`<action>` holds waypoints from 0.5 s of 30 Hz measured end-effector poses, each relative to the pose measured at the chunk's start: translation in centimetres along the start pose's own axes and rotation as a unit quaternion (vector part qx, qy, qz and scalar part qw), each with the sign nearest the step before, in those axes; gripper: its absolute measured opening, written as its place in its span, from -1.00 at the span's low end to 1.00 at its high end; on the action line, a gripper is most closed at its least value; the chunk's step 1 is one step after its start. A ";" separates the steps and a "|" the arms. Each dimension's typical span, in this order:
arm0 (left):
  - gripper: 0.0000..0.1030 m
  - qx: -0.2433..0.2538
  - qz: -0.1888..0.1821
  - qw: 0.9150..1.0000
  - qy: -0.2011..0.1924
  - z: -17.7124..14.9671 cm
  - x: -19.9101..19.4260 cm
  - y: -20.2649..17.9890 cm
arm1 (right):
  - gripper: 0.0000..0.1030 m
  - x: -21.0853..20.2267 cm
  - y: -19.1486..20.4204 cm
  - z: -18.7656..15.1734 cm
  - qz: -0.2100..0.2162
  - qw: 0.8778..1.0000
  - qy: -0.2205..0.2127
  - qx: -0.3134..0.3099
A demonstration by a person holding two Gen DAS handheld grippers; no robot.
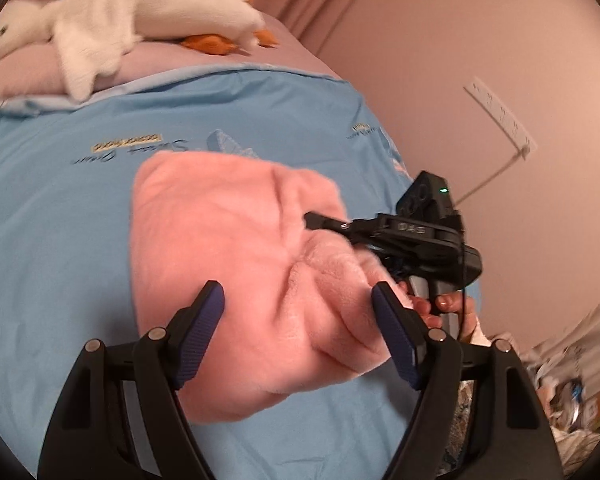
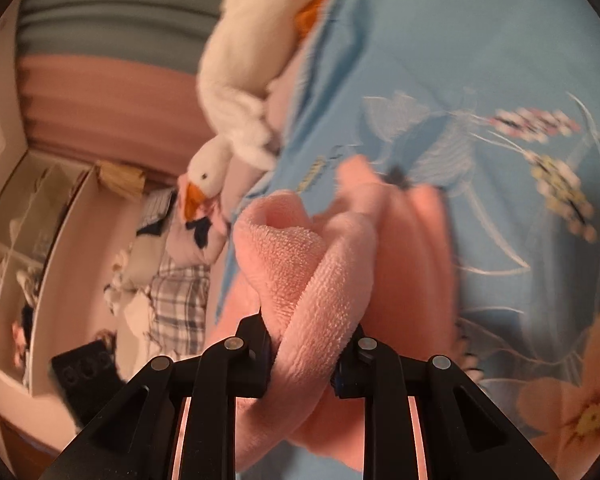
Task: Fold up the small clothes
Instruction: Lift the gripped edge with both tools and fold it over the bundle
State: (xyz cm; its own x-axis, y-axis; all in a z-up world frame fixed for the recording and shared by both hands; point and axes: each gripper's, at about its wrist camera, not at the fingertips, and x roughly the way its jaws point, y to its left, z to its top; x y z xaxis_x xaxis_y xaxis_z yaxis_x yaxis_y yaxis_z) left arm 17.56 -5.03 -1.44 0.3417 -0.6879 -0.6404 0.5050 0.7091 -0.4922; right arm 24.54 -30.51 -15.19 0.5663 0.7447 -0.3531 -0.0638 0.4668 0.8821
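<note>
A fluffy pink garment [image 1: 236, 240] lies crumpled on the blue bedcover [image 1: 60, 208]. My left gripper [image 1: 298, 296] hovers just above its near part, open, with the blue pads [image 1: 208, 320] apart and pressing on nothing. In the left wrist view my right gripper [image 1: 328, 222] comes in from the right, carried by a hand [image 1: 440, 308], with its tips at a raised fold of the garment. In the right wrist view the right gripper [image 2: 304, 356] is shut on a thick bunched fold of the pink garment [image 2: 316, 280], which hides the pads.
A white plush goose [image 1: 140, 12] lies on a pink pillow [image 1: 16, 76] at the head of the bed. The bed's right edge runs beside a pink wall [image 1: 480, 60]. Clutter and plaid fabric [image 2: 180, 300] lie on the floor beside the bed.
</note>
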 end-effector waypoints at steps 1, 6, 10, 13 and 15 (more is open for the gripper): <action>0.45 0.002 -0.004 1.000 0.002 0.2 0.3 -0.3 | -0.55 -0.1 -1.0 0.1 0.005 1.000 -0.004 0.012; 0.45 0.003 -0.015 1.000 -0.010 1.0 1.1 -0.8 | -0.55 -0.1 -2.1 1.1 0.016 1.000 -0.015 0.007; -0.02 0.040 0.087 0.995 0.013 0.6 3.6 -1.3 | -0.55 0.9 -3.1 1.2 0.014 1.000 -0.004 0.010; -0.08 0.040 0.109 0.992 0.046 -0.2 5.7 -0.7 | -0.39 0.6 -3.6 0.7 0.023 0.999 -0.009 0.028; -0.06 0.054 0.115 0.991 0.048 -0.6 5.9 -1.0 | -0.15 -0.1 -3.3 0.5 -0.001 1.000 -0.013 0.026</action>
State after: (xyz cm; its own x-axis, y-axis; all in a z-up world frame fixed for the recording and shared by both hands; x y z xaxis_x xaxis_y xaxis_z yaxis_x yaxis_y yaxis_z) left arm 18.58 -9.70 -5.08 0.3831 -0.4881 -0.7842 0.5058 0.8212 -0.2641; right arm 25.06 -32.37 -17.93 0.5876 0.7309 -0.3473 -0.0195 0.4418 0.8969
